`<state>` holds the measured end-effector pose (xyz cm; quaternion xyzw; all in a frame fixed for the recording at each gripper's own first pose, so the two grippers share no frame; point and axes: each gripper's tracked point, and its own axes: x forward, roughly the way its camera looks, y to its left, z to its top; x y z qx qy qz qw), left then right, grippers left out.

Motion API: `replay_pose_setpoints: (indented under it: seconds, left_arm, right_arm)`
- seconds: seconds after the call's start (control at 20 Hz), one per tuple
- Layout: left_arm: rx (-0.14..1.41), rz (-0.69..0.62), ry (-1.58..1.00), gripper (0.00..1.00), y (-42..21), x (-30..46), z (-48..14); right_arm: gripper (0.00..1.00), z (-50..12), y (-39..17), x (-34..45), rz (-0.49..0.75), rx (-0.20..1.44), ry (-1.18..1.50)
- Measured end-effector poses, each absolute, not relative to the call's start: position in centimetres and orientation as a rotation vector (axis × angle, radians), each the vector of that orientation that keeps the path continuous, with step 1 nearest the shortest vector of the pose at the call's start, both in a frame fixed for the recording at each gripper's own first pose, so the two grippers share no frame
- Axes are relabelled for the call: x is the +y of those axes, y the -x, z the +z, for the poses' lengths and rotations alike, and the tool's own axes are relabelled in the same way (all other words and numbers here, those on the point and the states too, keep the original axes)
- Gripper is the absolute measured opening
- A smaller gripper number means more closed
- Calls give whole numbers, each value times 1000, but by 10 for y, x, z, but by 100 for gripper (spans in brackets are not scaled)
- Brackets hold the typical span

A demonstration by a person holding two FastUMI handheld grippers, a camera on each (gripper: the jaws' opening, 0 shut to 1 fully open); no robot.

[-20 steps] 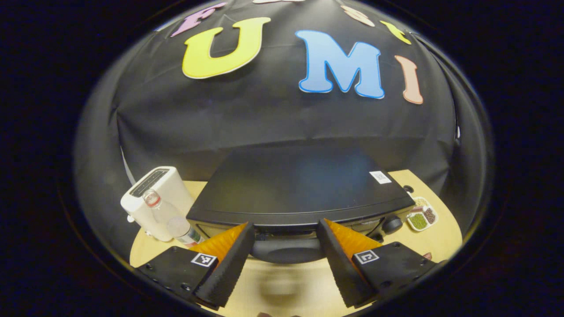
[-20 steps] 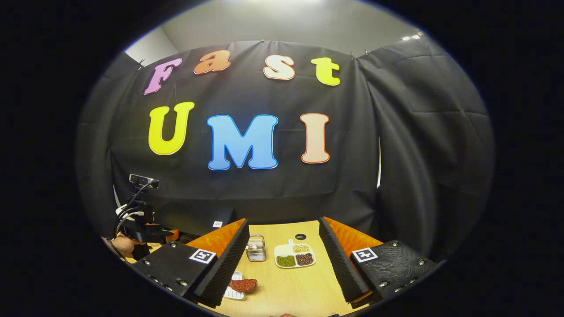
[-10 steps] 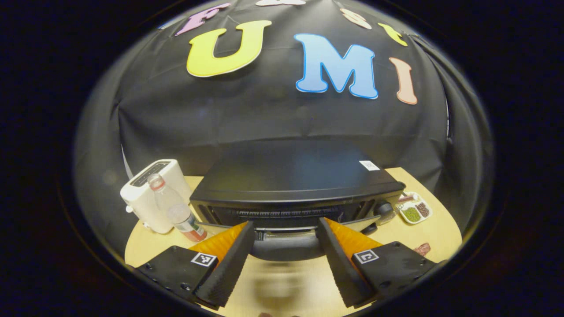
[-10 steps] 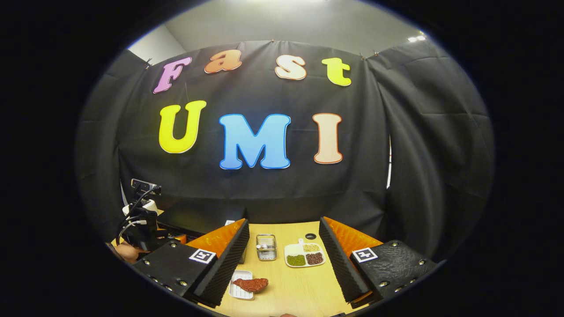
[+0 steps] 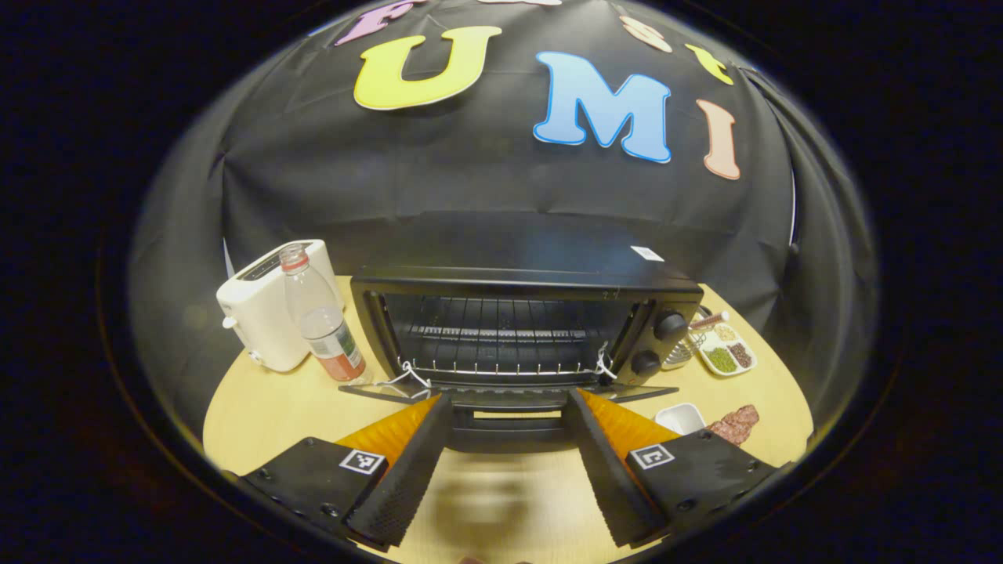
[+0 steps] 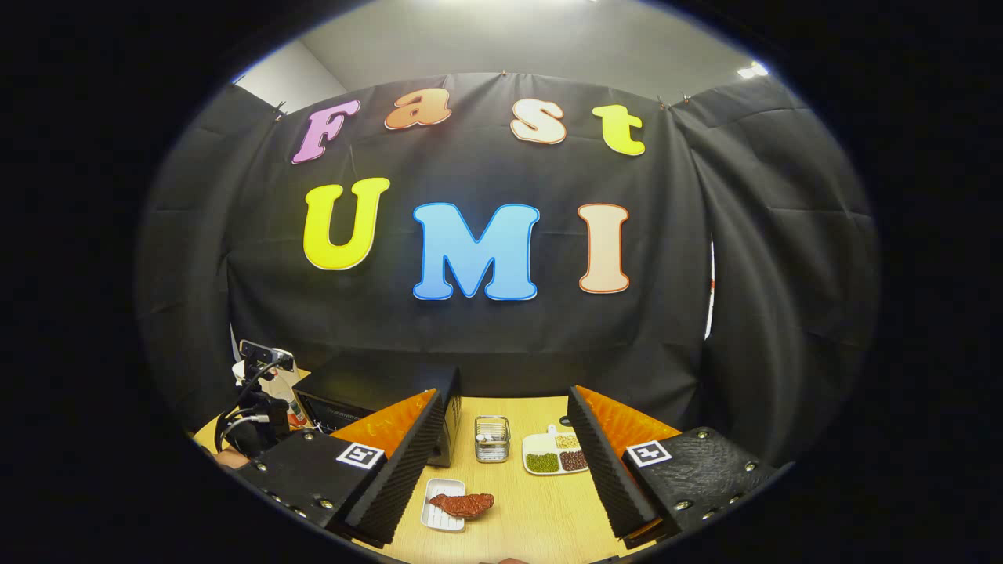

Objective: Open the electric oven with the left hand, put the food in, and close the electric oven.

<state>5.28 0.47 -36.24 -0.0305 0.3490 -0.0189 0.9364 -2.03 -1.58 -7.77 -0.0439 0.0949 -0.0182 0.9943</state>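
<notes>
The black electric oven [image 5: 525,274] stands in the middle of the left gripper view with its door [image 5: 509,394] swung down and its wire rack [image 5: 501,345] showing. My left gripper [image 5: 508,462] is open, its fingers spread wide on either side of the door handle [image 5: 509,429]. The food, a reddish-brown piece of meat [image 5: 734,424], lies by a small white dish [image 5: 680,417] right of the oven. In the right gripper view the meat [image 6: 462,504] rests on the dish [image 6: 439,517], just ahead of my open right gripper [image 6: 505,462], which holds nothing. The oven [image 6: 376,388] is at the left there.
A white toaster [image 5: 262,317] and a plastic bottle [image 5: 321,325] stand left of the oven. A divided tray of beans [image 6: 555,454] and a small wire basket [image 6: 492,439] sit at the back of the wooden table [image 6: 533,517]. Black cloth walls close the booth.
The oven door has gone from shut to swung down while my left gripper drew back and lower at its handle. The right gripper view has shifted, bringing more of the oven into sight.
</notes>
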Motion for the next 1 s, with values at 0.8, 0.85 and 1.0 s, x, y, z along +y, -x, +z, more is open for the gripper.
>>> replay_pose_setpoints:
  seconds: [0.8, 0.85, 1.0]
  left_arm:
    - [741, -23, 12, 100, -7, 13, -402]
    - [715, -21, 20, 99, -9, 14, -392]
    - [618, -5, 33, 100, -23, 20, -343]
  right_arm:
    - [97, -87, 29, -14, 10, 211, 54]
    - [97, -88, 28, -16, 12, 212, 37]
    - [96, -106, 18, -21, 34, 253, -51]
